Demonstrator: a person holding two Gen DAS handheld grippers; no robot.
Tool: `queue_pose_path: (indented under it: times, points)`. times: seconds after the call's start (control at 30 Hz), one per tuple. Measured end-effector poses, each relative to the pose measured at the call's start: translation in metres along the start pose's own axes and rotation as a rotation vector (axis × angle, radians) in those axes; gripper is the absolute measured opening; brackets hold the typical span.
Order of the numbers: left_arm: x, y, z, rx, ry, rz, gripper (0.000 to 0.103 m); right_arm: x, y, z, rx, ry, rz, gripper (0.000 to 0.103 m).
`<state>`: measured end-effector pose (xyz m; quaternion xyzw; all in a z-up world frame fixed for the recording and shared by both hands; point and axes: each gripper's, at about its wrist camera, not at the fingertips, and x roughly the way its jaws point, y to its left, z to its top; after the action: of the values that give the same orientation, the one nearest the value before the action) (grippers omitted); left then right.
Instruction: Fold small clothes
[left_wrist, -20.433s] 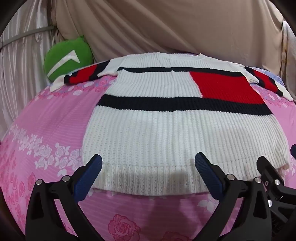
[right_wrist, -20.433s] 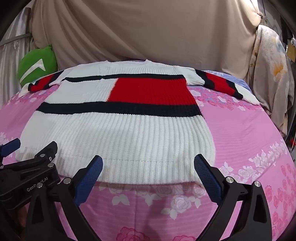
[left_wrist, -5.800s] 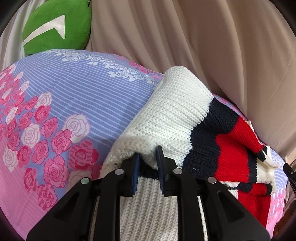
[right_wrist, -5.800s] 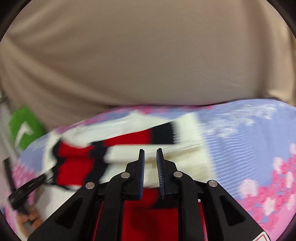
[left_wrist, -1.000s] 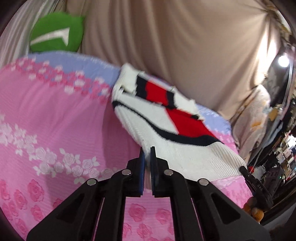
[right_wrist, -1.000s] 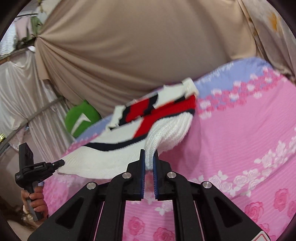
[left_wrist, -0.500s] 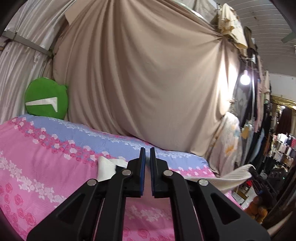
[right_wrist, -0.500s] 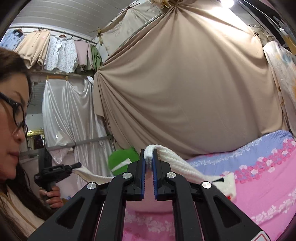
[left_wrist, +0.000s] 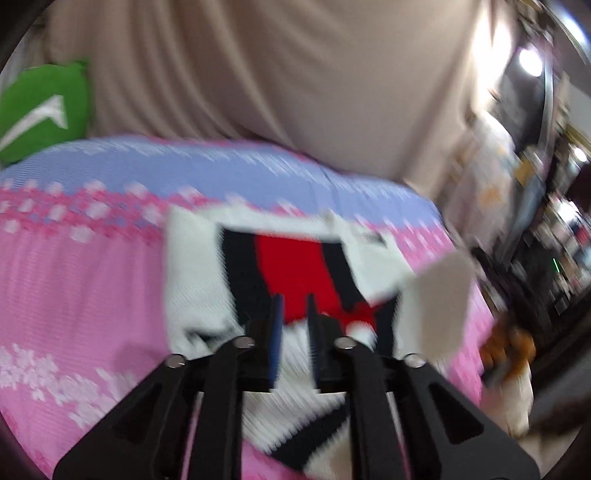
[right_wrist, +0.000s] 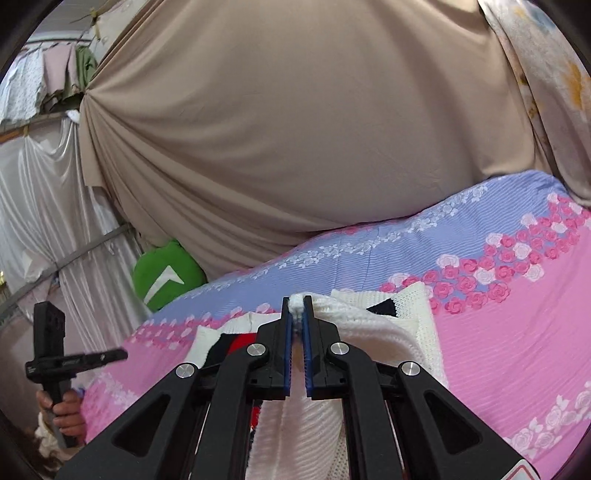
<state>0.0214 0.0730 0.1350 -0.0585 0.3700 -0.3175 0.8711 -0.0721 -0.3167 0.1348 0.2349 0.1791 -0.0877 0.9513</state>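
The white knit sweater (left_wrist: 195, 273) with red and navy blocks lies partly folded on the pink floral bed. In the blurred left wrist view my left gripper (left_wrist: 294, 317) hangs just above it with its jaws a little apart and nothing between them. My right gripper (right_wrist: 296, 314) is shut on a white edge of the sweater (right_wrist: 391, 332) and holds it up off the bed. The left gripper also shows at the left of the right wrist view (right_wrist: 74, 360), held in a hand.
The bed cover (right_wrist: 517, 332) is pink in front and lilac (right_wrist: 406, 232) at the back. A green cushion (right_wrist: 166, 275) sits at the back left against the beige curtain (right_wrist: 295, 129). Clothes and shelves stand off the bed's right side (left_wrist: 546, 236).
My left gripper has let go of the sweater edge and its jaws have parted. Both grippers have come down toward the bed, and the sweater has dropped onto it. The right stays shut on the sweater.
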Motion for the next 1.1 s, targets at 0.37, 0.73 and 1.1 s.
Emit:
queue_pose_path:
  times: [0.37,0.73,1.1]
  points:
    - [0.079,-0.082,-0.096,0.215,0.352,-0.291,0.057,-0.015,-0.006,-0.018,0.050,0.014,-0.020,0.005]
    - [-0.030,-0.027,0.032,0.151,-0.151,-0.041,0.004,-0.039,-0.020,0.013,0.040,-0.083,-0.044,0.005]
    - [0.146,0.099,0.123,-0.069,-0.002,0.365,0.009,0.172,-0.076,0.032,0.100,0.281,-0.188,0.010]
